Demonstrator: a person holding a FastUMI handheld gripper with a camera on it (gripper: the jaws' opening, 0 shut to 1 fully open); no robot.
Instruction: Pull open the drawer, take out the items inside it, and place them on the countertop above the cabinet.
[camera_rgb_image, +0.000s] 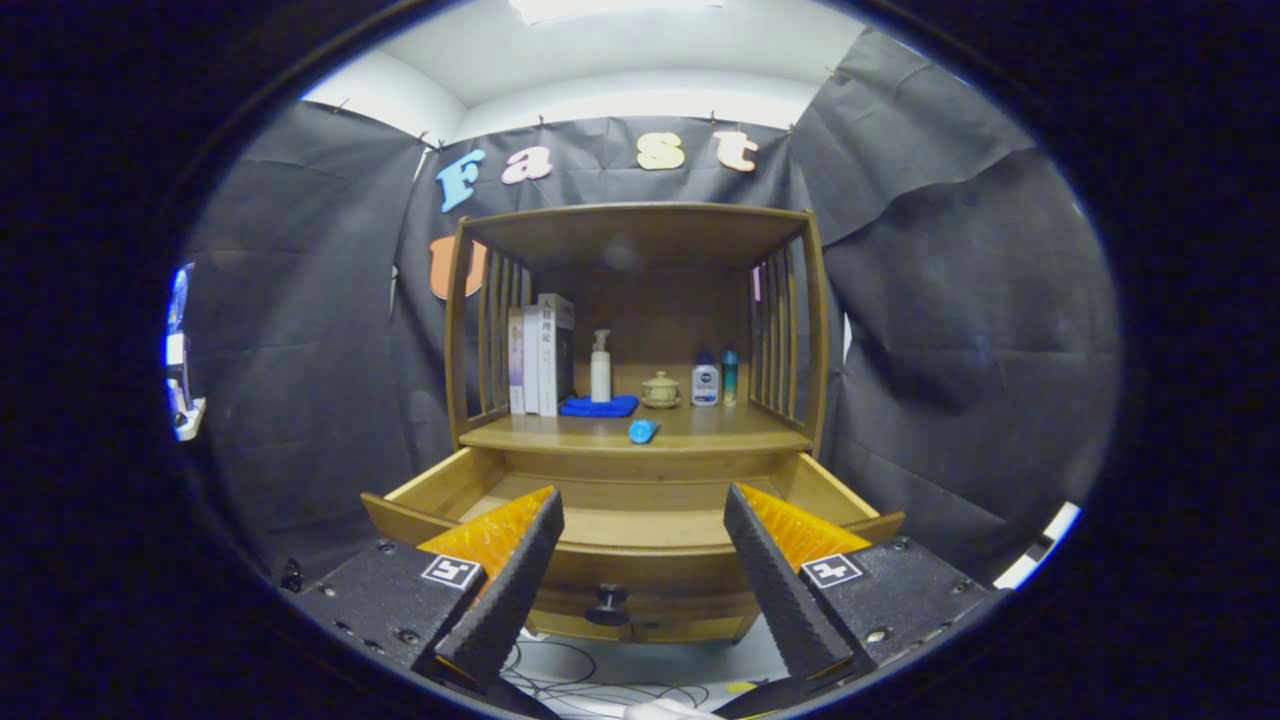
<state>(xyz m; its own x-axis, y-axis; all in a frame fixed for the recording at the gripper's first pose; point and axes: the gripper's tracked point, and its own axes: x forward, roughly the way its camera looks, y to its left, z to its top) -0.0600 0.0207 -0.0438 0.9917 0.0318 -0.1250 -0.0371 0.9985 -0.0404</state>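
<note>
Drawer (640, 520) (smooth wood, round dark knob (607, 603)) stands pulled out beyond spread, empty fingers (640, 560).

Drawer (640, 520) open; fingers (520, 570) spread, nothing btwn.

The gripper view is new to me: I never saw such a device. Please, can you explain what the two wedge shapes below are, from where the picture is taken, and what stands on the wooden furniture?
The camera rides on a hand-held gripper and looks forward along its two jaws, which are the wedges you see. A person carries it; there is no robot arm. The jaws stand open and hold nothing.

Ahead is a small wooden cabinet. Its drawer is pulled open, with a dark knob on its front between the jaws. What shows of the drawer's inside looks bare.

On the countertop stand books, a white pump bottle, a folded blue cloth, a small lidded pot and two small bottles. A blue cylinder lies near the front edge.
</note>
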